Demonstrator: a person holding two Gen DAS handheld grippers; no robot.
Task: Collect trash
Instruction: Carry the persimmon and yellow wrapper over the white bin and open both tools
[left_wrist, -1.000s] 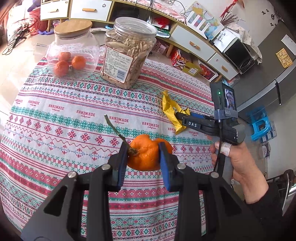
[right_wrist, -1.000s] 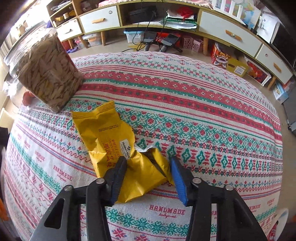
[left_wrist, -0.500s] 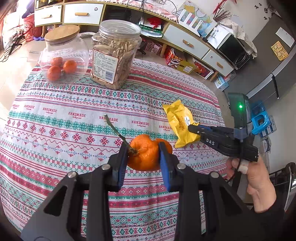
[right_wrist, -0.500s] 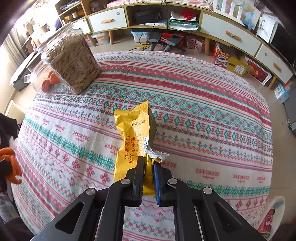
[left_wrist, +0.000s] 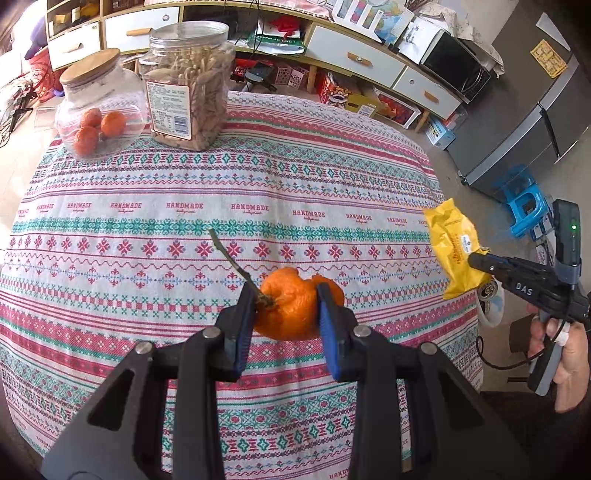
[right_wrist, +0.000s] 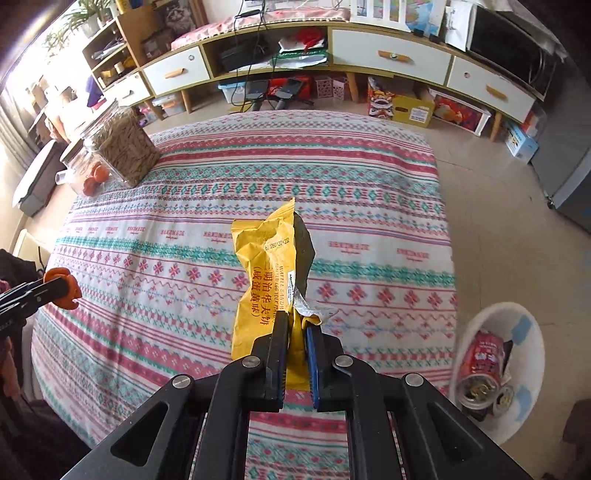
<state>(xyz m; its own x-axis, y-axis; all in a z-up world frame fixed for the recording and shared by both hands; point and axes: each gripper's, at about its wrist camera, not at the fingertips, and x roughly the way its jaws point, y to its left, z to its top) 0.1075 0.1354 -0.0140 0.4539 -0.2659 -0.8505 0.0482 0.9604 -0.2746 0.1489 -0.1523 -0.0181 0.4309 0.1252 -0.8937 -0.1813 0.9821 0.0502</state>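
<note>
The left gripper (left_wrist: 286, 308) is pinching orange peel (left_wrist: 291, 310) above the patterned tablecloth (left_wrist: 184, 221), while the right gripper (right_wrist: 295, 332) is clamping tight on a yellow wrapper (right_wrist: 266, 273), holding it off the table near the white bin (right_wrist: 517, 332).

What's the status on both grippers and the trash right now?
Left gripper shut on orange peel. Right gripper shut on yellow wrapper. White trash bin beside table, path clear.
</note>
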